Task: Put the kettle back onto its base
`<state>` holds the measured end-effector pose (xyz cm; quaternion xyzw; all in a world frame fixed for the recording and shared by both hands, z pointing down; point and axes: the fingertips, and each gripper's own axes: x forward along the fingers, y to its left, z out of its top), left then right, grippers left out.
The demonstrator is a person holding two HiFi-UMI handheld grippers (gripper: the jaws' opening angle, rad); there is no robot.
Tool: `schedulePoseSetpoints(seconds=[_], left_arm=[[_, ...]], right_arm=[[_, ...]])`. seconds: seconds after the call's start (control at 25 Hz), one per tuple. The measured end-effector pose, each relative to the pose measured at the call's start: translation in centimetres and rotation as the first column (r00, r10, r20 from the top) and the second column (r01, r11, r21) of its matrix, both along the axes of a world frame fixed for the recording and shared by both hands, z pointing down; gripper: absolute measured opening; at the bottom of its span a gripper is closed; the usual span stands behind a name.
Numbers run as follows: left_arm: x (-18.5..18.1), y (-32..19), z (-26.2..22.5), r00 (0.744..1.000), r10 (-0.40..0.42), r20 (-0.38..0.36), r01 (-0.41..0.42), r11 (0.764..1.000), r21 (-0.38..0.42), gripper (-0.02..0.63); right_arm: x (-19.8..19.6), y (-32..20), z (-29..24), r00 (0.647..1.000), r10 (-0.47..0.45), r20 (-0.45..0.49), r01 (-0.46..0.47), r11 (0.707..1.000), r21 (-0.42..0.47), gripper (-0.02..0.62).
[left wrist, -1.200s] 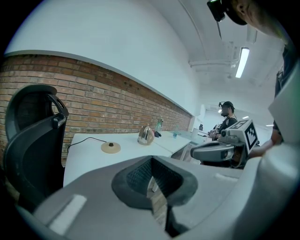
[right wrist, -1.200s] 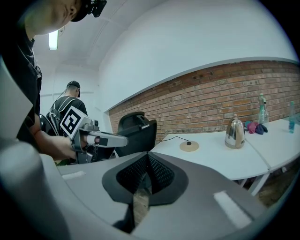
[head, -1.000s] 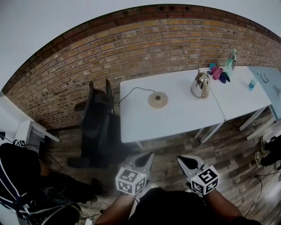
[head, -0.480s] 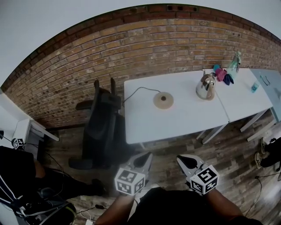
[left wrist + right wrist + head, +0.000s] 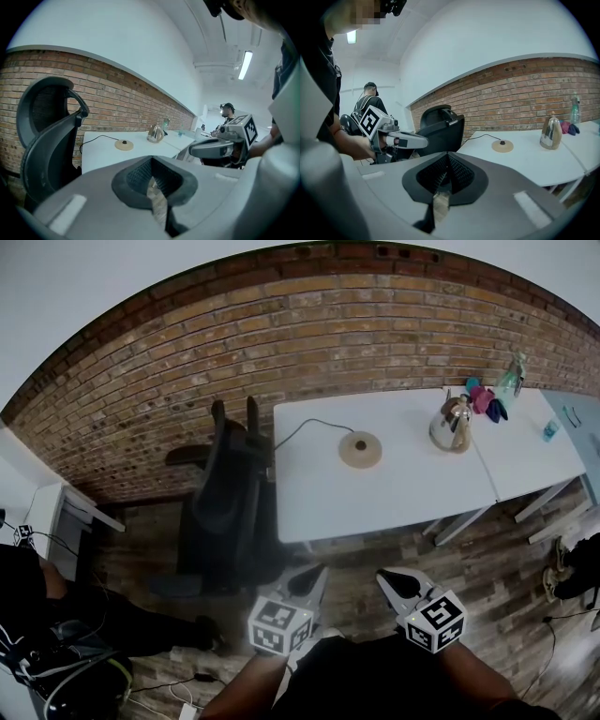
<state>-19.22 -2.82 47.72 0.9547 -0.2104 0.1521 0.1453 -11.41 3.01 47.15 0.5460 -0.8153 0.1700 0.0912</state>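
Silver kettle (image 5: 453, 424), tan base (image 5: 360, 448), white table (image 5: 394, 486), red-brick wall (image 5: 281, 343)

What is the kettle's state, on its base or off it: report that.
Off. The kettle stands upright on the white table, apart from the round base, which lies bare to its left in the head view.

The small pink and blue items (image 5: 486, 401) at the kettle's (image 5: 453, 425) one o'clock are too small to be named (head view); the pale blue table (image 5: 579, 413) is cut off at three o'clock.
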Motion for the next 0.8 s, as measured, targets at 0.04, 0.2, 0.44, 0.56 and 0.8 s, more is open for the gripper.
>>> schedulePoseSetpoints(seconds=[0.04,0.2,0.44,0.56,0.8], left_arm=[[-0.2,-0.1,0.1,1.0,0.001,0.002,-0.001,1.0,0.001,0.001],[-1.0,-0.6,0.3,1.0,-0.004,0.015,0.004,1.0,0.008,0.0],[-2.4,-1.5,0.5,0.999,-0.031,0.01,0.031,1.0,0.004,0.0],[-2.8,-1.7,0.4,0.999,-0.032,0.011,0.032,0.999,0.007,0.0],[-3.6,-2.0,0.4,0.999,-0.037,0.018,0.037,0.999,0.007,0.0]], right_arm=[[-0.2,-0.2,0.1,1.0,-0.003,0.0,0.003,1.0,-0.001,0.028],[-1.2,-1.2,0.1,1.0,-0.025,-0.001,0.025,1.0,0.0,0.027],[-2.6,-2.6,0.2,0.999,-0.052,-0.005,0.052,0.999,0.0,0.026],[-3.1,-3.1,0.3,0.999,-0.055,0.001,0.055,0.999,-0.001,0.027],[-4.0,-3.8,0.1,0.998,-0.064,0.008,0.064,0.998,0.0,0.028]])
